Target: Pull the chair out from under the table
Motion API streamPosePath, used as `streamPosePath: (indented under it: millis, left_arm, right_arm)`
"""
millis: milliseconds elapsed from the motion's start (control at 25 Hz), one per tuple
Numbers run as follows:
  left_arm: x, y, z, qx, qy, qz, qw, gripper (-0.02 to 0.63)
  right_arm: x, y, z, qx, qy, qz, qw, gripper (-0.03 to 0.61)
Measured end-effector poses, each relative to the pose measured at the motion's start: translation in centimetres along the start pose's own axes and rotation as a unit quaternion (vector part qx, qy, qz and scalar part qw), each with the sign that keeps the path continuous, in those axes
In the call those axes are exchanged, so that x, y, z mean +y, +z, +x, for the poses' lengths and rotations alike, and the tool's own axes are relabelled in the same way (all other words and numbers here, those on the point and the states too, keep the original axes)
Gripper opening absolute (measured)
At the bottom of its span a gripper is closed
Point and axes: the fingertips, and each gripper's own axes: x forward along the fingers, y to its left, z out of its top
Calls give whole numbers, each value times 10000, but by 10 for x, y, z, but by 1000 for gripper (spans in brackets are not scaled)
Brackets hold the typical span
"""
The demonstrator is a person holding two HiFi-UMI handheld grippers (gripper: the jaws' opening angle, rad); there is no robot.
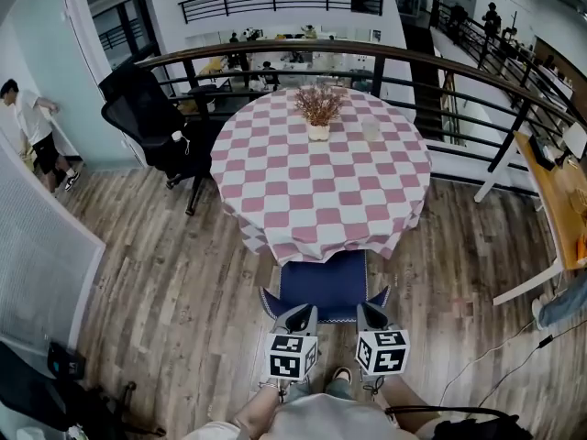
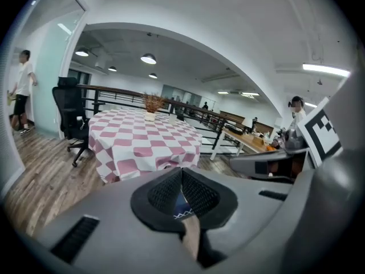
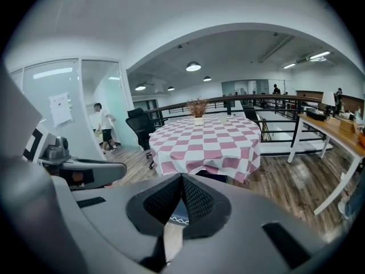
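A blue chair (image 1: 323, 282) is tucked under the near edge of a round table (image 1: 303, 200) covered with a pink and white checked cloth. Only the chair's seat and back edge show in the head view. My left gripper (image 1: 298, 312) hangs just at the chair's near left corner, and my right gripper (image 1: 370, 310) at its near right corner. In the left gripper view, the left gripper (image 2: 182, 170) has its pads meeting, with a sliver of the blue chair (image 2: 182, 202) below them. The right gripper (image 3: 182, 177) looks the same, nothing pinched.
A vase of dried flowers (image 1: 318, 108) and a cup (image 1: 371, 129) stand on the table. A black office chair (image 1: 147, 117) sits at the table's far left, a railing (image 1: 477, 71) runs behind, a wooden desk (image 1: 559, 200) is at right. A person (image 1: 32, 131) stands far left.
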Motion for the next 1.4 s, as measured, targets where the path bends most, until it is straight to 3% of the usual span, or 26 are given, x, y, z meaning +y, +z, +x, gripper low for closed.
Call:
streamPosePath:
  millis: [200, 280, 360, 440, 560, 640, 720, 840, 960, 1040, 1160, 1400]
  left_arm:
    - [-11, -20, 16, 692, -585, 768, 9929, 124]
    - [-13, -27, 21, 941, -814, 1243, 9844, 173]
    - [-14, -36, 27, 1203, -1060, 1901, 9686, 216]
    - [-17, -47, 33, 1505, -1393, 2573, 9443, 236]
    - [-23, -68, 39, 2108, -2057, 3424, 8922, 256]
    - [-25, -82, 44, 2501, -2420, 3794, 8573, 258]
    - [-23, -95, 53, 2850, -2628, 4043, 8284, 258]
    - [-20, -112, 65, 3292, -2781, 4342, 7910, 258]
    - [-23, -127, 72, 3596, -2917, 4466, 7656, 256]
    - [-25, -135, 77, 3713, -2963, 4478, 7575, 252]
    - [-24, -137, 85, 3702, -2903, 4452, 7618, 173]
    - [-25, -139, 83, 3827, -2988, 4283, 7621, 142]
  right_arm:
    - [-9, -14, -2, 147, 7, 90, 9999, 17]
    - [-13, -18, -3, 165, -15, 148, 9998, 17]
    - [-15, -21, -4, 177, -43, 200, 9996, 17]
    - [-19, -24, -5, 199, -80, 237, 9995, 17]
    - [-26, -31, -6, 265, -156, 300, 9991, 17]
    - [-32, -34, -6, 291, -217, 354, 9987, 17]
    - [-38, -37, -7, 310, -275, 406, 9983, 17]
    - [-45, -39, -9, 341, -342, 453, 9978, 17]
    - [-53, -41, -12, 367, -418, 486, 9973, 17]
    - [-60, -42, -14, 388, -480, 516, 9968, 17]
    - [-69, -44, -15, 419, -552, 564, 9960, 17]
    - [-77, -44, -16, 454, -596, 630, 9952, 17]
